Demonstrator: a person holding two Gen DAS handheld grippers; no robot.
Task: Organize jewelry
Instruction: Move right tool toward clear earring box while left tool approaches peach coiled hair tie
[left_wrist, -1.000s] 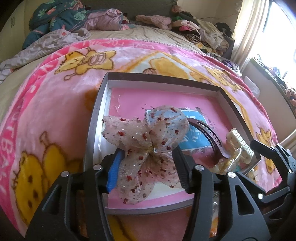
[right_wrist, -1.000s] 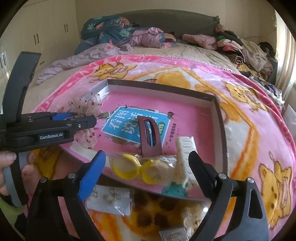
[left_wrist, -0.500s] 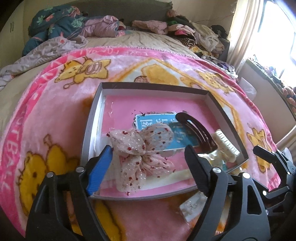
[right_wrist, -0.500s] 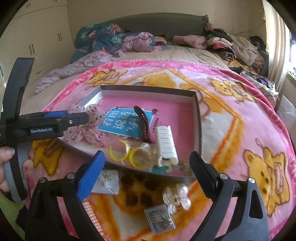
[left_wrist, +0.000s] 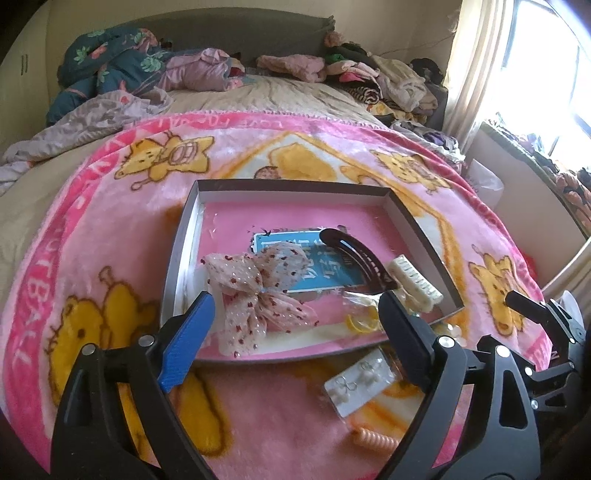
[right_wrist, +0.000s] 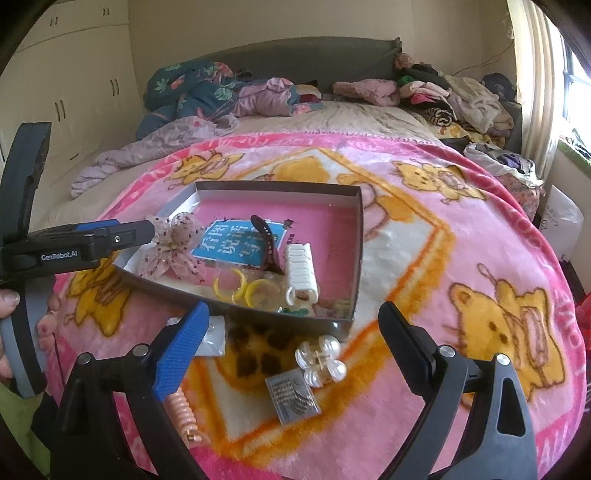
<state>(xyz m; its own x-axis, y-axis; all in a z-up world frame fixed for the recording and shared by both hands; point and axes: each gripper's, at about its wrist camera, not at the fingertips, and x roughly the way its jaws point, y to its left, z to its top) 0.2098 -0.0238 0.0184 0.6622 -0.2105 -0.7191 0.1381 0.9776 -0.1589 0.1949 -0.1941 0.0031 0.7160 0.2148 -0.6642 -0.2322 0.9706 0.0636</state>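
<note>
The left gripper (left_wrist: 295, 321) has just been opening its jaws; they stand released, wide apart, with nothing pressed between them. The sheer bow (left_wrist: 258, 295) with red dots lies loose in the near-left part of the tray (left_wrist: 295, 184), beyond the fingertips. The right gripper (right_wrist: 291, 336) is also released and empty, hovering over the blanket (left_wrist: 92, 229) near the tray's near edge.

Inside the tray, the bow sits left of a dark hair clip (left_wrist: 354, 258), with a white claw clip (right_wrist: 301, 273) to the right and yellow rings (right_wrist: 240, 286) toward the near wall. On the blanket, on the near side of the tray, lie an earring card (left_wrist: 360, 380), a pearl clip (right_wrist: 321, 362), a small silver packet (right_wrist: 293, 397) and a peach coil tie (right_wrist: 183, 410).

The step in hand looks like clearing away from the placed bow and going for the next loose piece. To do it well, the left gripper should back out without snagging the bow's fabric. The flat card and packet likely need a shallow approach, one finger sliding under an edge, since the plush blanket gives under pressure. The pearl clip is bulkier and probably easier to pinch across its middle.
</note>
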